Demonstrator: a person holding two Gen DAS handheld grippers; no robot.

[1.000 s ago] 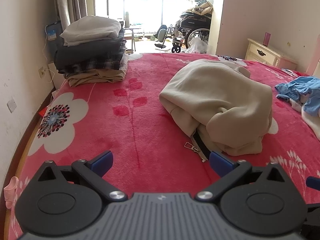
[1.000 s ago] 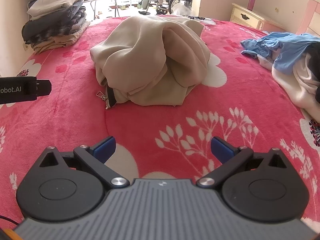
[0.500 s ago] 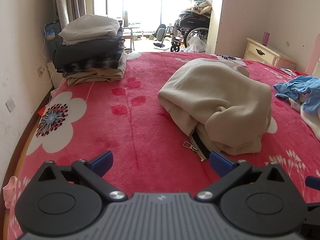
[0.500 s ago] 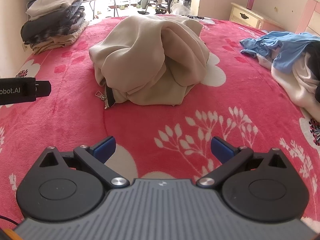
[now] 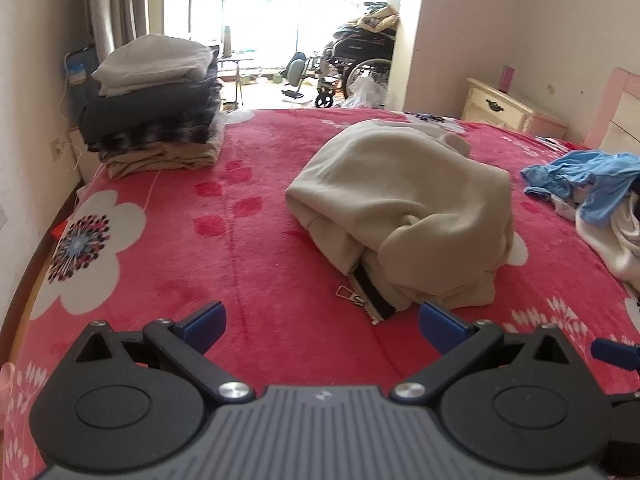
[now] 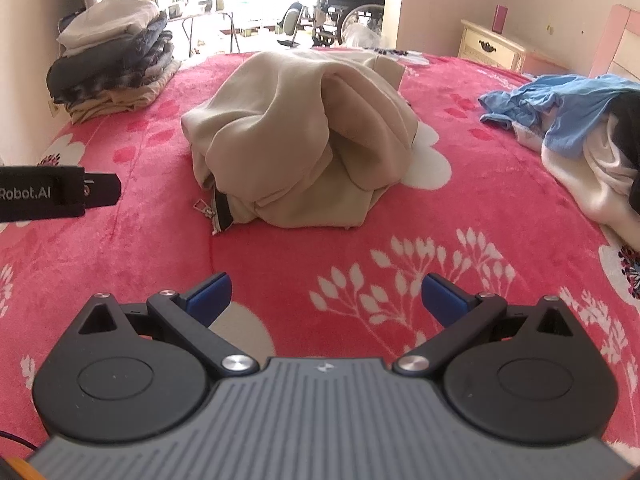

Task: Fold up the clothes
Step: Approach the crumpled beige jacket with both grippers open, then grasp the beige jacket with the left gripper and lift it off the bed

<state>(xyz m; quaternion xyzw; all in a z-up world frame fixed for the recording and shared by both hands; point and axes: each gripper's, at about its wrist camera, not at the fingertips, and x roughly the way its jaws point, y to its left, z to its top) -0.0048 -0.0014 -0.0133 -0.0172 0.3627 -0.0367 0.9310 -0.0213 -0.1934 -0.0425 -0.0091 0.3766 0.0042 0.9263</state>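
Both cameras sit low over the bed [image 5: 260,280], each looking forward along its own spread jaws toward the bright doorway at the far end of the room. The left wrist view stands further left, with the crumpled beige garment [image 5: 404,208] ahead and to its right, while the right wrist view faces that garment [image 6: 300,136] nearly head-on and close. They share the garment, the folded stack [image 5: 156,108] at far left, the blue clothes [image 6: 560,100] at right and the nightstand [image 6: 496,48]; the right view also catches the left gripper's side [image 6: 56,196].
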